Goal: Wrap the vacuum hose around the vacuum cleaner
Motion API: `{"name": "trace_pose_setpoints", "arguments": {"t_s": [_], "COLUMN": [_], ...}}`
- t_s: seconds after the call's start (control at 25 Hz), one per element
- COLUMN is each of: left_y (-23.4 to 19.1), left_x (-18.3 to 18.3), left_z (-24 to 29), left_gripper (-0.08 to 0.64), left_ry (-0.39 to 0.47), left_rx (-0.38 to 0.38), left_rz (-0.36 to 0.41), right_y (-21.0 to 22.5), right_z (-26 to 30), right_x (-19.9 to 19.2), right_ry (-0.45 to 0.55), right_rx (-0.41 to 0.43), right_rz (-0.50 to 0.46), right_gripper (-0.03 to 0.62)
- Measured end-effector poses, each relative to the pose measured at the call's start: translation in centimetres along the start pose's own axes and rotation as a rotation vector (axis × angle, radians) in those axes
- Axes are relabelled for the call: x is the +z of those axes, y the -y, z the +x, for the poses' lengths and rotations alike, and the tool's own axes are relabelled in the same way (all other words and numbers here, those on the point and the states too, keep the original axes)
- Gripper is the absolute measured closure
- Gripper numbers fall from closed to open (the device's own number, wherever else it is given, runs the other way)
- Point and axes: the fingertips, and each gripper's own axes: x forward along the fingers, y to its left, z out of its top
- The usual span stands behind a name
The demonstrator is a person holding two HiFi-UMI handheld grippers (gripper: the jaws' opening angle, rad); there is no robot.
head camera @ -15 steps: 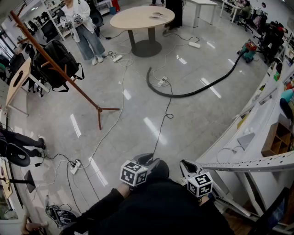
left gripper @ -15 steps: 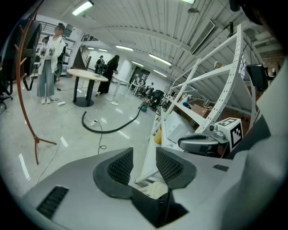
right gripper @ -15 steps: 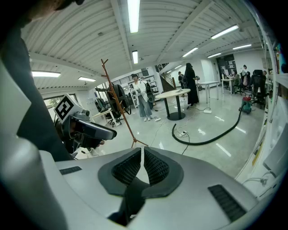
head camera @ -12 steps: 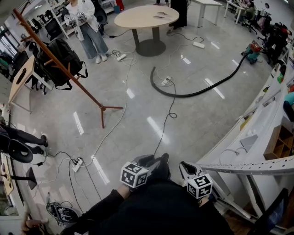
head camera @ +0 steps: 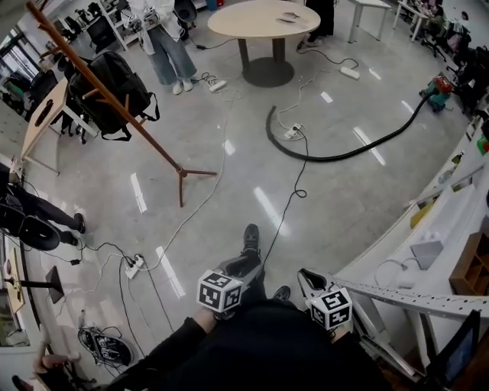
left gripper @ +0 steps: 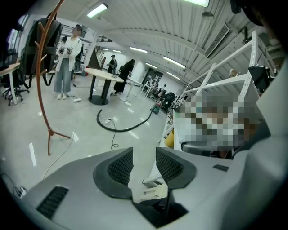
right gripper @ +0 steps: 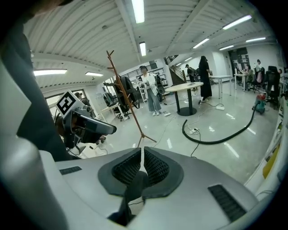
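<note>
Head view: black vacuum hose (head camera: 328, 159) lying in a long curve on the grey floor (head camera: 344, 202), one end by a round table (head camera: 263, 19), the other at the vacuum cleaner (head camera: 438, 84) far right. Left gripper (left gripper: 144, 153): jaws narrowly apart, nothing between. Right gripper (right gripper: 142, 155): jaws pressed together, empty. Both close to the body, well apart from the hose.

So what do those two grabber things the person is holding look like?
Both are smooth light-grey shells. The left gripper and right gripper each have two dark, rounded pads with a bumpy grid. Each carries a white cube printed with black square markers. The person wears black sleeves.
</note>
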Motion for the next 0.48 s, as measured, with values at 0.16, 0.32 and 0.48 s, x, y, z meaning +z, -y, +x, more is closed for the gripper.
{"name": "trace_pose_setpoints", "arguments": {"t_s": [0.16, 0.32, 0.48], "left_y": [-2.2, -7.7, -13.9], "left_x": [3.7, 8.1, 11.2], "left_z": [1.1, 1.1, 1.0], "left_gripper": [0.387, 0.387, 0.387], "left_ry": [0.021, 0.036, 0.017], "left_rx": [-0.051, -0.077, -0.124], "left_rz": [0.052, 0.064, 0.048], "right_y": [2.1, 1.6, 0.8], "right_z": [2.5, 7.6, 12.2], "right_x": [3.6, 8.8, 13.6], "right_ry": [0.067, 0.128, 0.124], "right_rx": [-0.054, -0.053, -0.096], "right_rz": [0.088, 0.153, 0.114], "right_gripper": [0.558, 0.558, 0.558]}}
